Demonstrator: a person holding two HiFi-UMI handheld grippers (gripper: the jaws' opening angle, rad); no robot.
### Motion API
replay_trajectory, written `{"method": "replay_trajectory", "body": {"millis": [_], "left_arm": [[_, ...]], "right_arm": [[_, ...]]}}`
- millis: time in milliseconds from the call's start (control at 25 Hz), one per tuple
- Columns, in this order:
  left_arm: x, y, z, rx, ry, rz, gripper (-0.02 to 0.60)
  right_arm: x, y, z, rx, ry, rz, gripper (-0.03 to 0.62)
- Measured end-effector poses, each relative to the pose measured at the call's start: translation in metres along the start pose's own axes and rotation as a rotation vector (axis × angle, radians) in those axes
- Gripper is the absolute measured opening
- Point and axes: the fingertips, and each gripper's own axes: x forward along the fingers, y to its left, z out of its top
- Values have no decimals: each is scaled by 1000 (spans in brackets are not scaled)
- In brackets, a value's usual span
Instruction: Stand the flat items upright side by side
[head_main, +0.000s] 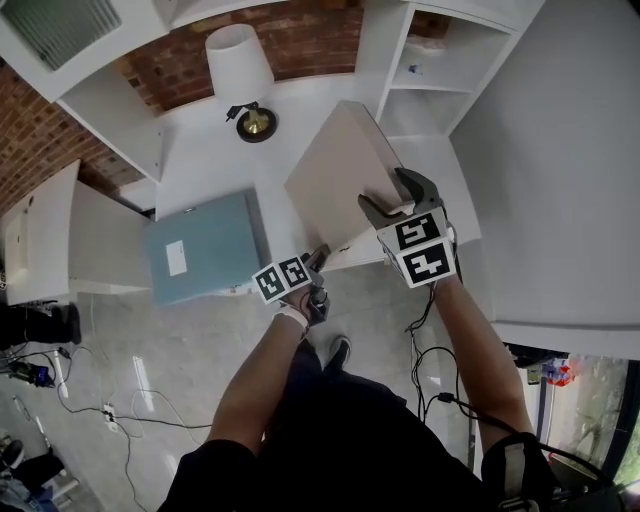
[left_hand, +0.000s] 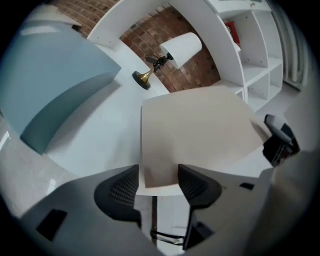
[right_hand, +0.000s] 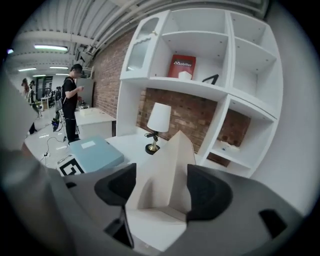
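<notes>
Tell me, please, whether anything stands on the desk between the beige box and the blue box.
Nothing visible does: only bare white desk lies between the beige box and blue box. The lamp stands further back.

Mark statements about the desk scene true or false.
1. The pale blue flat box lies flat on the white desk. True.
2. The beige flat box stands upright inside a shelf compartment. False: it is tilted over the desk, between the jaws of the left hand-held gripper and the right hand-held gripper.
3. The white-shaded lamp has a brass base. True.
4. The red box sits beside the lamp. False: it is in an upper shelf compartment.
</notes>
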Motion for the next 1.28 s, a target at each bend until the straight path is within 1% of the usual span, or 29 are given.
{"method": "replay_trajectory", "body": {"millis": [120,160,200,240,280,320,400,440,520,600,680,760,800,840,880,960,1040,1080,1120,1160,1200,1280], "left_arm": [[-7,2,5,188,45,88,232],[-9,0,8,255,55,100,232],[-12,-3,11,314,62,91,232],[-15,-8,14,357,67,63,232],[-19,-13,16,377,70,22,232],[-25,-17,18,374,68,-25,233],[-43,-28,29,326,27,-114,235],[-54,-35,39,305,-15,-152,235],[-72,-59,65,291,-114,-233,235],[-82,-87,91,300,-186,-320,235],[-83,-107,111,315,-210,-381,235],[-78,-112,122,334,-194,-401,235],[-75,-111,123,342,-181,-400,236],[-74,-108,124,346,-170,-399,236],[-74,-106,125,347,-162,-402,236],[-72,-103,123,347,-145,-412,236],[-68,-100,121,338,-124,-416,236],[-64,-98,120,335,-111,-414,236],[-60,-97,119,334,-98,-411,236],[-57,-96,117,337,-85,-408,236],[-54,-96,117,341,-72,-408,236],[-50,-97,117,350,-53,-413,236]], "right_arm": [[-8,28,22,-8,-38,29,294],[-10,36,29,-2,-53,41,287],[-12,45,35,3,-67,55,285],[-13,54,41,3,-77,68,282],[-14,63,47,1,-85,81,277],[-15,72,51,-2,-92,90,272],[-16,87,57,-8,-104,102,272],[-16,92,59,-12,-111,102,272],[-18,98,64,-17,-136,90,272],[-23,100,74,-3,-204,73,273],[-36,96,88,45,-327,42,307],[-53,85,93,128,-428,-21,349],[-58,79,87,172,-442,-53,364],[-59,75,77,207,-428,-68,402],[-55,73,63,234,-394,-66,428],[-38,73,35,279,-316,-42,450],[-15,70,14,320,-261,-27,463],[-4,69,4,351,-234,-11,458],[6,68,-4,388,-208,12,432],[13,70,-10,417,-190,33,377],[17,71,-14,430,-181,48,298],[21,75,-13,421,-178,58,290]]}}
